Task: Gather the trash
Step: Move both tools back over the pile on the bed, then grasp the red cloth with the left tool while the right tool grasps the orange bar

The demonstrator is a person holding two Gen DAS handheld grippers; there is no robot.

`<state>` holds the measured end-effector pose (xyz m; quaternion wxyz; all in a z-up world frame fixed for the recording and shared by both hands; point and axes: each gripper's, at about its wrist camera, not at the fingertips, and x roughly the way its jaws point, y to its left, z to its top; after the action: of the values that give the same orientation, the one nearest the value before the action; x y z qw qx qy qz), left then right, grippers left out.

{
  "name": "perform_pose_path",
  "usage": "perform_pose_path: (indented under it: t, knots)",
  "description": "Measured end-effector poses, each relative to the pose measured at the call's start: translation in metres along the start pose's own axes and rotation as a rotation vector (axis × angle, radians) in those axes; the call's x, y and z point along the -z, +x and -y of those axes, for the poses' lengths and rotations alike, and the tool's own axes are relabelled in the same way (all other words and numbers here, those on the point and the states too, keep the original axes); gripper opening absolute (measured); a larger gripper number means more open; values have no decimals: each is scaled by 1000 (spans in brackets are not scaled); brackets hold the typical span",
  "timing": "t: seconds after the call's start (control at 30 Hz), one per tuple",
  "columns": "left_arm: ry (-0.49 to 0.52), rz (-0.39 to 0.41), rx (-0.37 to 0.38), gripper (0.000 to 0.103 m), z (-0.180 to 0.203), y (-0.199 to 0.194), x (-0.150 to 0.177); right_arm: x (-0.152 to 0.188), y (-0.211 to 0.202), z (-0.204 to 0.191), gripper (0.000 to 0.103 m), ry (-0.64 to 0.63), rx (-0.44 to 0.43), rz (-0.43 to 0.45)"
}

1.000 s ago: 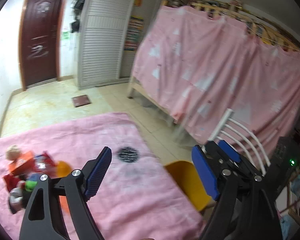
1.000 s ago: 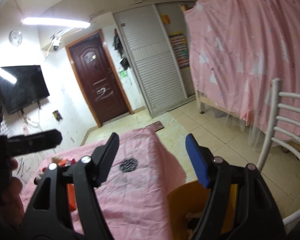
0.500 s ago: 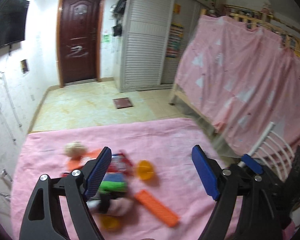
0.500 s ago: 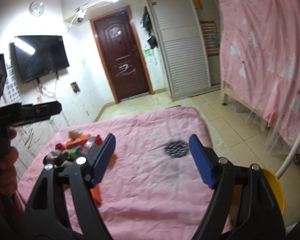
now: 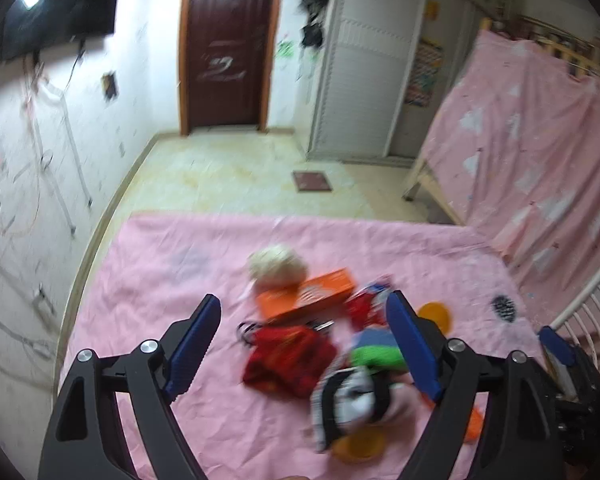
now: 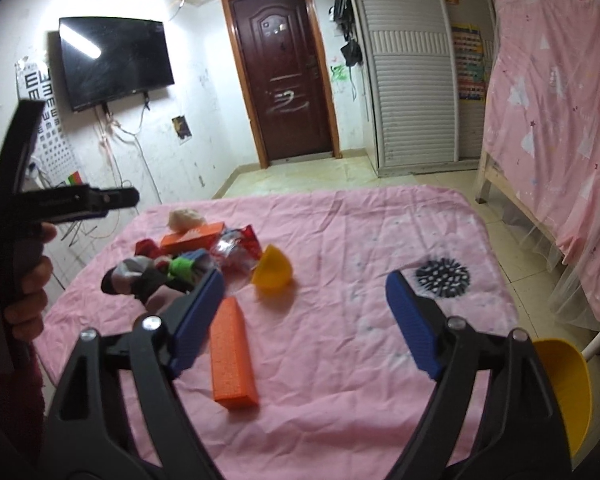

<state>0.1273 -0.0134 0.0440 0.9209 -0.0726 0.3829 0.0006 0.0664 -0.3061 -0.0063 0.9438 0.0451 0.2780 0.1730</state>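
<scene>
On the pink cloth (image 5: 172, 280) lies a blurred trash pile: a white paper ball (image 5: 278, 266), an orange box (image 5: 312, 298), a red wrapper (image 5: 292, 354), a green piece (image 5: 376, 354) and a black-and-white sock (image 5: 352, 400). My left gripper (image 5: 304, 344) hovers over the pile, open and opening slightly, nothing between its pads. My right gripper (image 6: 306, 320) hangs above the cloth with its jaws opening and nothing between them. An orange block (image 6: 232, 356) lies by its left pad, and a yellow half-bowl (image 6: 272, 266) lies beyond it. A hand (image 6: 24, 292) holds the left gripper, one of its fingers (image 6: 100, 200) showing at far left.
A black patterned disc (image 6: 442, 274) lies on the cloth's right side. A yellow bin (image 6: 564, 392) stands off the lower right corner beside a white chair (image 5: 588, 312). A pink-curtained bunk bed (image 6: 560, 120) fills the right; the door (image 6: 284, 80), a wardrobe and tiled floor lie beyond.
Both views have swung left, from the bed curtain and chair to the trash pile. The left gripper now hangs over the pile. The right gripper's jaws stand wider than before.
</scene>
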Motion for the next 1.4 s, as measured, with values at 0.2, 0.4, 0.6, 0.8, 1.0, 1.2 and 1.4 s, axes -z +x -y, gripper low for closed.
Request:
perform_pose_path:
  t: [0.2, 0.4, 0.6, 0.8, 1.0, 1.2, 1.4]
  knots:
    - [-64, -75, -2, 78, -23, 26, 13, 3, 16, -19, 80, -48, -21, -50]
    - [-122, -150, 19, 66, -34, 47, 21, 8, 26, -33, 89, -92, -42, -96]
    - [-163, -196, 74, 47, -34, 60, 28, 13, 37, -41, 89, -122, -49, -139]
    - [-167, -204, 132, 13, -28, 58, 33, 19, 45, -49, 89, -158, -47, -176]
    - [-178, -131, 120, 11, -28, 34, 27, 21, 49, -51, 89, -176, -36, -206]
    - [-165, -27, 103, 11, -24, 1, 13, 23, 52, -54, 72, -196, -31, -230]
    - [-156, 92, 75, 11, -23, -39, 5, 28, 60, -61, 38, -236, -37, -277]
